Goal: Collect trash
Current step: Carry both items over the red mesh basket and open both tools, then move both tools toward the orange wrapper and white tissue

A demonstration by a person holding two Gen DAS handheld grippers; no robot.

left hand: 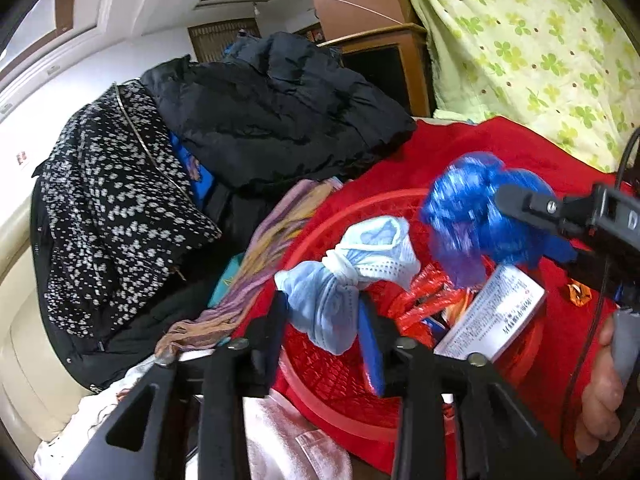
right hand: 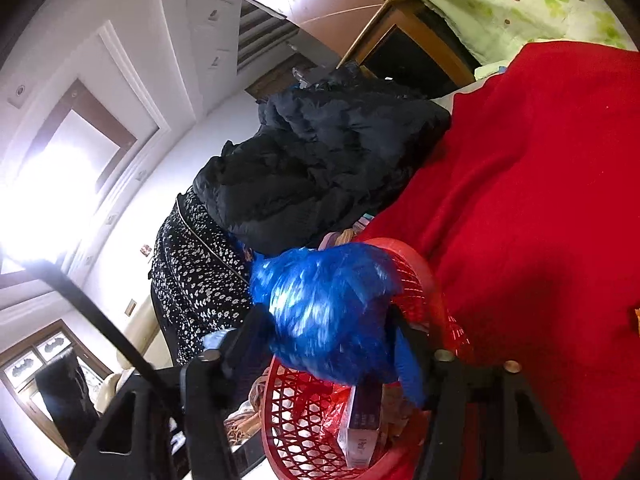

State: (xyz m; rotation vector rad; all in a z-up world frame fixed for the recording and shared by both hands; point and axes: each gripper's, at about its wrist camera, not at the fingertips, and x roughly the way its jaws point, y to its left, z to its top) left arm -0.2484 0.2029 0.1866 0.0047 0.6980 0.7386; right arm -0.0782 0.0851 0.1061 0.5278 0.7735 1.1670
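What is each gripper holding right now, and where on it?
Left gripper: knotted face mask, by its lower end. Right gripper: crumpled blue plastic bag, around its middle.

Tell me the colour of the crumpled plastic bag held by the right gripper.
Bright blue: the crumpled plastic bag shows best in the right wrist view, above the red basket.

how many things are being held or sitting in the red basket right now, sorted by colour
Blue: 2, the crumpled blue plastic bag in the right gripper and the knotted pale blue face masks in the left gripper.
White: 1, the printed box in the red basket.
Red: 1, the shiny red wrappers, too bunched to count singly.
Total: 4
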